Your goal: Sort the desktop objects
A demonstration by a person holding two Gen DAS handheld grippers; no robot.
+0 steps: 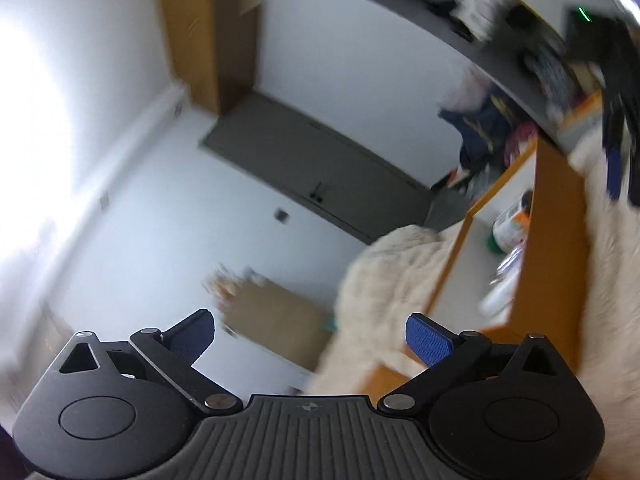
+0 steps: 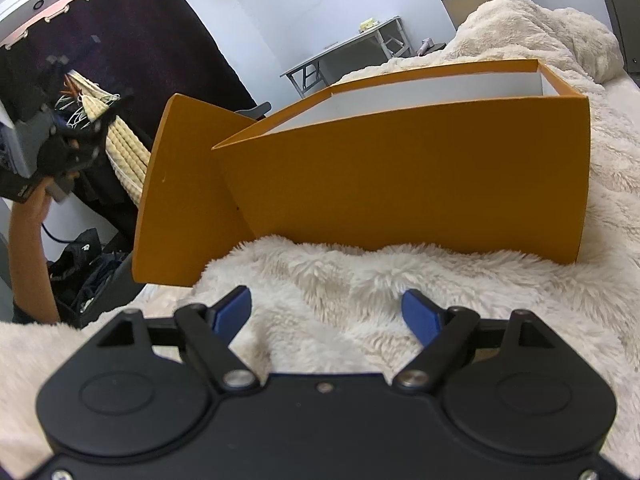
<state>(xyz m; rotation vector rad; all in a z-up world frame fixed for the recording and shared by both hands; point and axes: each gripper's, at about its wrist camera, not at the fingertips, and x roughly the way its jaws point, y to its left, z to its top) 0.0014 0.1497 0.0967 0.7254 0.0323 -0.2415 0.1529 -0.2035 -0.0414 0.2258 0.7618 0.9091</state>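
Note:
An orange box with a white inside stands on a cream fluffy blanket, its lid leaning at its left. My right gripper is open and empty, low over the blanket just in front of the box. My left gripper is open and empty, held high and tilted, off to the left of the box; it also shows in the right wrist view. In the blurred left wrist view the box wall shows at the right, with a can and a white item inside.
A cardboard box sits on the white floor below the left gripper. A dark curtain and a grey folding table stand behind. Dark bags lie on the floor at the left.

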